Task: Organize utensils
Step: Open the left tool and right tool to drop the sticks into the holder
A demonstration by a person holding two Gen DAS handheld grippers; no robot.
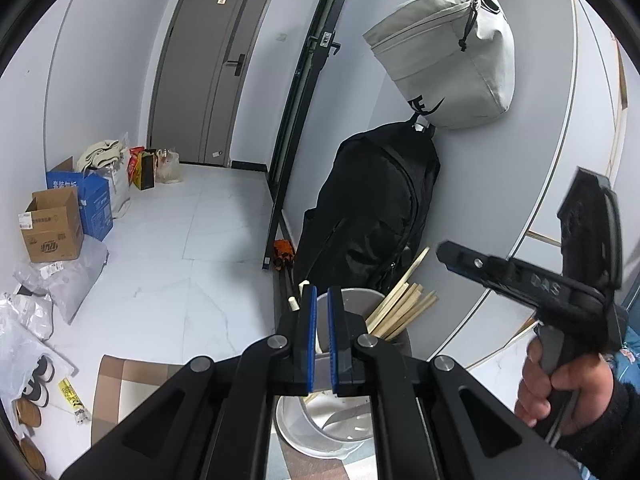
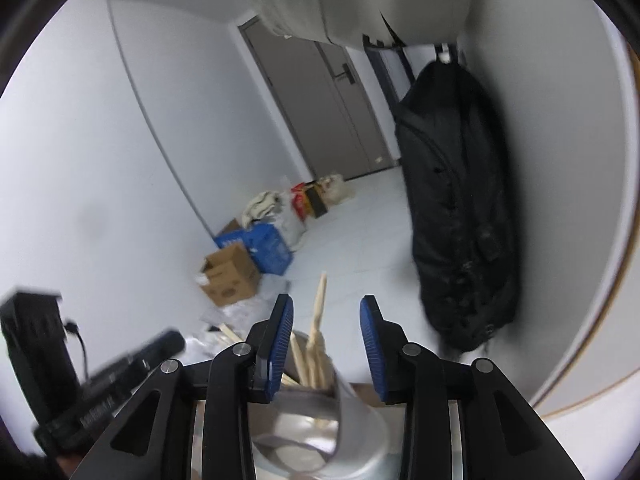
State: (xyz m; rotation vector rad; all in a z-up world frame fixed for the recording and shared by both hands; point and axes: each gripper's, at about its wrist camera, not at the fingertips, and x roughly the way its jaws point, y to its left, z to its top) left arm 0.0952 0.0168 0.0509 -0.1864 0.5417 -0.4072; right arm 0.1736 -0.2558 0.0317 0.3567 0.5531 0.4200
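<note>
Left hand-held gripper (image 1: 322, 308): blue pads clamped on rim of grey cylindrical utensil holder (image 1: 356, 300). Right hand-held gripper (image 2: 326, 320): jaws apart, gripping nothing, above pale wooden chopsticks (image 2: 318, 328).

Looks like the entry hallway of someone's apartment. There's a grey front door (image 1: 212, 68) with a handle lock at the end of a white tiled floor (image 1: 192, 248), cardboard boxes (image 1: 52, 226) and shopping bags (image 1: 144, 168) dumped along the wall, shoes (image 1: 38, 380) by the edge, and a black backpack (image 1: 372, 208) plus a pale sling bag (image 1: 444, 56) hanging on wall hooks.
</note>
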